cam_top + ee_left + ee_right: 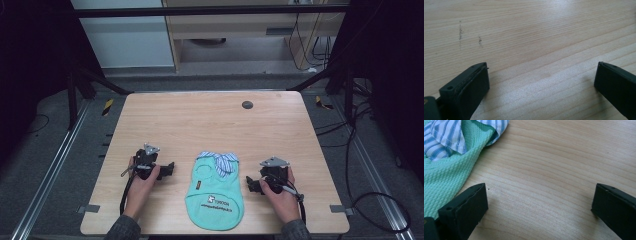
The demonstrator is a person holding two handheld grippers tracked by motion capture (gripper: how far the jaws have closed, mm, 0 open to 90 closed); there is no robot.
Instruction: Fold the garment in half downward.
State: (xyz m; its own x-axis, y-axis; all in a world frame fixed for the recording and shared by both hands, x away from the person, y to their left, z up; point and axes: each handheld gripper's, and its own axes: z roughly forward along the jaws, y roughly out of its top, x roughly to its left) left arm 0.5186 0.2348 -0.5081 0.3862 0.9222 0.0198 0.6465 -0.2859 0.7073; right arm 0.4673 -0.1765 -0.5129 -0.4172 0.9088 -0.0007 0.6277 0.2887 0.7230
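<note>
A small mint-green garment [215, 192] with a blue-and-white striped collar [223, 161] lies flat on the wooden table [210, 120], near the front edge. My left gripper [167, 170] rests on the table to its left, held by a hand, jaws wide apart over bare wood [541, 82]. To the garment's right my right gripper [252, 186] also rests on the table, open, with nothing between its fingers. In the right gripper view [540, 205] the green knit cloth [444, 177] and striped collar [446, 135] lie just beyond the left jaw.
A small dark round cap [247, 105] sits in the table's far middle. Bare wood stretches behind the garment. Metal rails [55, 165] and black cables [372, 195] run on the floor along both sides of the table.
</note>
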